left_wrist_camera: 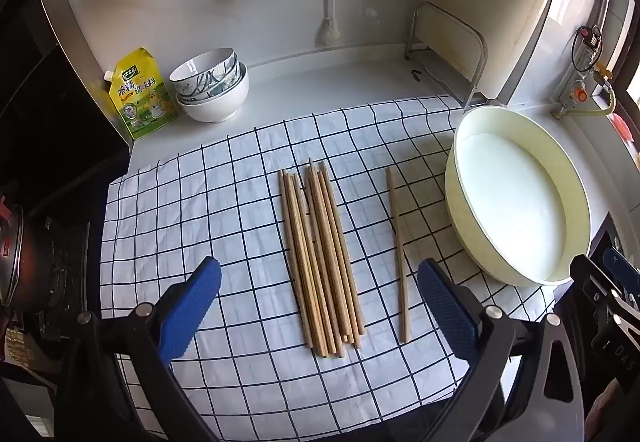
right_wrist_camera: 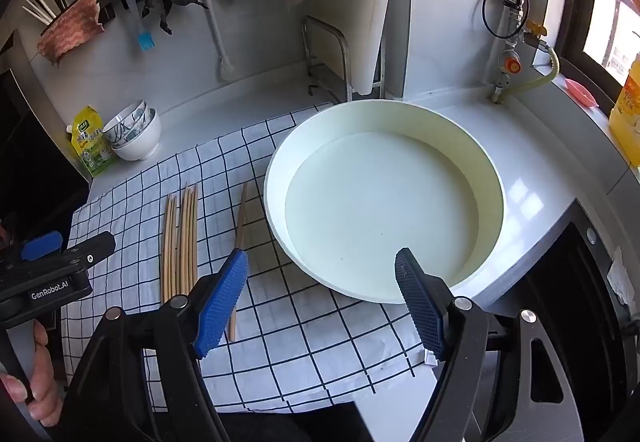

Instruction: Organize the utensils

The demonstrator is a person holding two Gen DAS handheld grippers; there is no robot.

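Observation:
A bundle of several wooden chopsticks (left_wrist_camera: 320,258) lies lengthwise on the white checked cloth (left_wrist_camera: 224,202); it also shows in the right wrist view (right_wrist_camera: 180,242). A separate pair of chopsticks (left_wrist_camera: 398,254) lies to its right, next to the round cream basin (left_wrist_camera: 576,202), and shows in the right wrist view (right_wrist_camera: 239,230). The basin (right_wrist_camera: 492,178) is empty. My left gripper (left_wrist_camera: 320,312) is open, above the near ends of the bundle, touching nothing. My right gripper (right_wrist_camera: 320,302) is open and empty, over the basin's near rim and the cloth.
Stacked bowls (left_wrist_camera: 212,86) and a yellow seasoning pouch (left_wrist_camera: 140,94) stand at the back left. A metal rack with a cutting board (left_wrist_camera: 452,54) stands at the back. A stove with a pot (left_wrist_camera: 24,258) is at the left. A gas valve (right_wrist_camera: 510,62) and an oil bottle (right_wrist_camera: 628,110) are at the right.

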